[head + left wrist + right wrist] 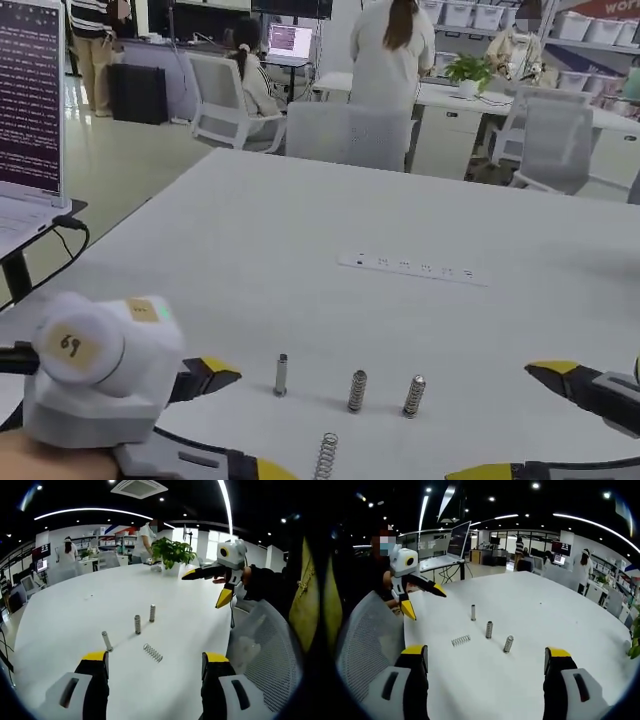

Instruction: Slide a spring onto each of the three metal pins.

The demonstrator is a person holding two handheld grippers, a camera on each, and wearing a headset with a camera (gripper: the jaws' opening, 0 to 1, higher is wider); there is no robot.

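At the upper left edge of the head view, one open laptop [30, 100] shows a screen full of text lines. In the lower left corner is the left gripper [245, 420], above the white table [300, 220]. Its two yellow-tipped jaws are spread wide with nothing between them.

Just right of its upper jaw tip, in the lower middle of the frame, stands the first of three metal pins. This bare pin [281, 374] is upright and carries no spring. Below and right of it, at the bottom edge, one loose spring [326, 455] lies on the table, apart from every pin. Further right, the middle pin [357, 390] and the right-hand pin [414, 396] each wear one spring, and both lean a little. That makes three springs: two on pins and one off.

Above the row, in mid-frame, lies one white power strip [412, 268]. One potted plant [468, 70] sits on a far desk at the upper right. In the lower right corner the right gripper [495, 420] also has its two jaws parted and empty.

In the left gripper view, that gripper's own jaws rise wide apart from the bottom. The loose spring lies on the table just ahead, between them, and the three pins run up and to the right beyond it. The right gripper is at the upper right of that view, jaws apart.

In the right gripper view, the left gripper is at the upper left, jaws spread. The loose spring lies left of the pin row, at centre frame.
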